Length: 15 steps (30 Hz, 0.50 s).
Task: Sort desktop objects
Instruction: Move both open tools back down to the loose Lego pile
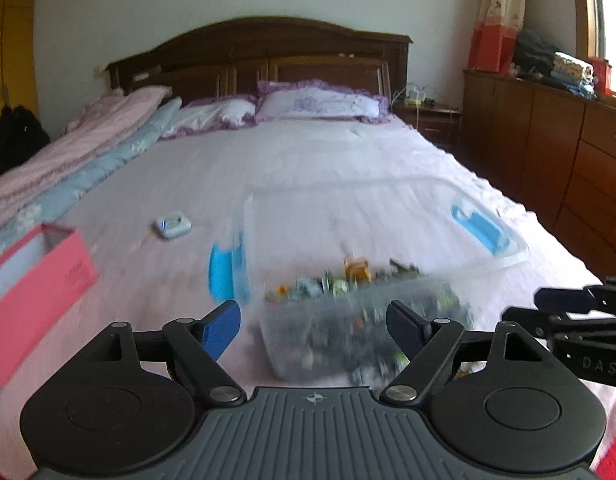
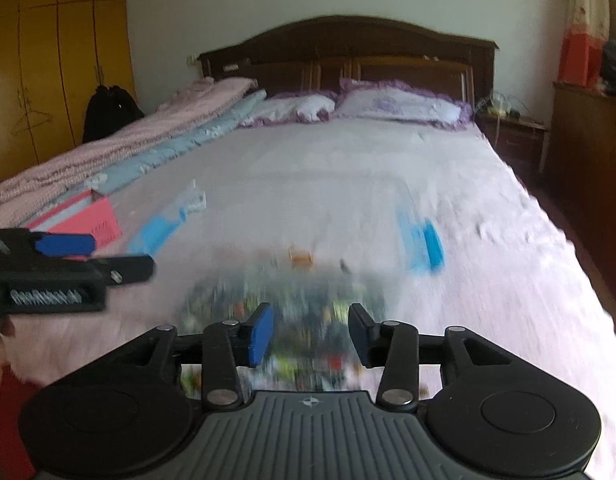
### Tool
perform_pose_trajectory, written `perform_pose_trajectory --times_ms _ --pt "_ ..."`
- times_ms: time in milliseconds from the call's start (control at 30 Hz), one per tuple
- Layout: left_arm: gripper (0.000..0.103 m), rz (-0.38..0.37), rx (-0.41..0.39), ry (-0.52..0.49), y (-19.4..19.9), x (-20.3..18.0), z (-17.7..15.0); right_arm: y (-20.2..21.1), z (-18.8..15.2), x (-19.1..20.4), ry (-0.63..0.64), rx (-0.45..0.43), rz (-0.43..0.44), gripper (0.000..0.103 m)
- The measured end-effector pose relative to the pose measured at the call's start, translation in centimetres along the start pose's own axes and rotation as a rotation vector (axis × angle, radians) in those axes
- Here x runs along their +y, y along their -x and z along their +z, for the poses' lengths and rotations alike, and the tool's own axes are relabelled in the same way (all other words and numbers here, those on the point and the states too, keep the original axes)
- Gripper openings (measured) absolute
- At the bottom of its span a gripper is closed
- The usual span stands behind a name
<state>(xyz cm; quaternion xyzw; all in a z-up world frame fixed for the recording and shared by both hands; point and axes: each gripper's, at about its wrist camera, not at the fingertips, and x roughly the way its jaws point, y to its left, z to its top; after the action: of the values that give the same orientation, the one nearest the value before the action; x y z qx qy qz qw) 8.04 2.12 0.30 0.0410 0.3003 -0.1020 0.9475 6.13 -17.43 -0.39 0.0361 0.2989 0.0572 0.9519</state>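
A clear plastic box (image 1: 348,216) with blue latches (image 1: 221,276) lies on the bed, with several small colourful pieces (image 1: 348,280) heaped at its near end. My left gripper (image 1: 314,320) is open just in front of that end, one blue pad on each side of the box's near corner and neither pressing on it. In the right wrist view the same box (image 2: 291,296) is blurred. My right gripper (image 2: 312,334) stands open close over the pieces, nothing caught between its pads. The right gripper's black frame (image 1: 580,320) shows at the left view's right edge.
An open pink cardboard box (image 1: 39,288) sits at the left of the bed, and a small white and blue case (image 1: 172,224) lies beyond it. Folded pink and blue quilts (image 1: 87,148) run along the left side. Wooden cabinets (image 1: 568,152) stand to the right.
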Motion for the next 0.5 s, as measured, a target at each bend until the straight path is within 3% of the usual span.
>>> perform_pose_trajectory --times_ms 300,500 --pt "0.076 -0.026 0.193 0.005 0.6 0.3 -8.1 3.7 -10.0 -2.2 -0.073 0.130 -0.090 0.045" --pt "0.071 -0.068 0.281 -0.035 1.1 -0.4 -11.7 4.9 -13.8 -2.4 -0.084 0.193 -0.098 0.040"
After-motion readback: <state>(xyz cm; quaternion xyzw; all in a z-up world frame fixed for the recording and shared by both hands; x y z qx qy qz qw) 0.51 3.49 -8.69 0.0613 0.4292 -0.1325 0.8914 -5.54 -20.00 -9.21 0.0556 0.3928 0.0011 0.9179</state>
